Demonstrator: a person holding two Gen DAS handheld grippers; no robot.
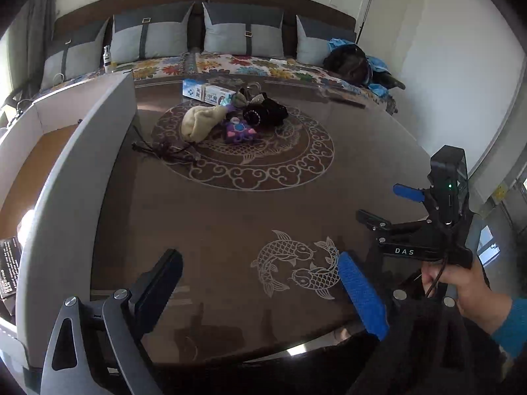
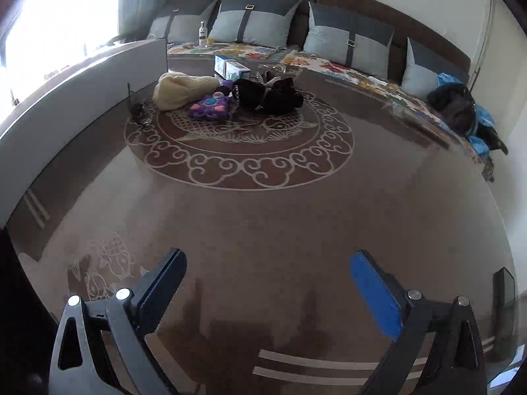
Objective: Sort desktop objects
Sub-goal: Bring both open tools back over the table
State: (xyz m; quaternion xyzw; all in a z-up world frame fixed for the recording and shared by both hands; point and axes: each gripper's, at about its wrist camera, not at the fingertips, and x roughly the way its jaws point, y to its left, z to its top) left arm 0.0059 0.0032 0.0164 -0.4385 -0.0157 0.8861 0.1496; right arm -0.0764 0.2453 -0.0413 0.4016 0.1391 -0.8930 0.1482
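Hovering low over table (image 2: 263, 223) | left gripper (image 1: 263, 283) released, empty | right gripper (image 2: 268, 283) released, empty

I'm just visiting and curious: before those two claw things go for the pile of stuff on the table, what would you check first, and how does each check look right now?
1. Left gripper empty, jaws wide: ok.
2. Right gripper empty, jaws wide: ok.
3. Table bare between the grippers and the pile: ok.
4. Items easy to take one at a time: not ok; the cream knit hat, purple plush toy and black fabric item crowd together, touching.
5. Toothpaste box reachable: cannot tell; it lies behind the pile.
6. Grey-walled box at the left has room: cannot tell; its inside is mostly hidden.
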